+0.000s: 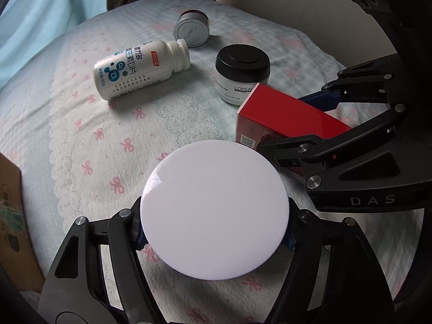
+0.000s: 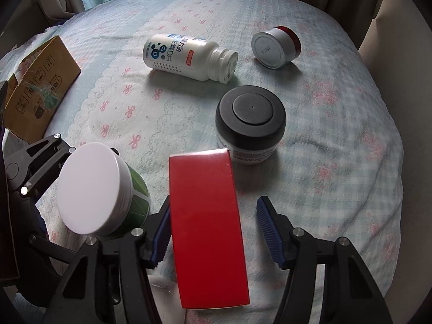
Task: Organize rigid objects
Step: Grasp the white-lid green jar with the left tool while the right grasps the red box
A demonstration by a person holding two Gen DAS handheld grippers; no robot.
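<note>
**newbie_umi:** What are you holding there, and does any of it slip?

**me:** My left gripper point(image 1: 214, 243) is clamped on the white-lidded tub point(image 2: 100, 189), pads on its round green wall just under the lid. It looks like rigid plastic with a glossy, curved wall, so I'd guess it's slick. I grip at the widest point, straight across.

My right gripper point(image 2: 213, 232) is spread wide around the red box point(image 2: 206, 224). The left pad touches its side and the right pad is clear of it. It lies flat on the bedspread point(image 2: 337, 162), one end just beside the black-lidded jar point(image 2: 249, 127). It looks like glossy carton, probably light and crushable, so I'd pinch the long sides gently.

**newbie_umi:** And the rest?

**me:** The vitamin bottle point(image 2: 189, 54) is on its side and would probably roll.
</note>
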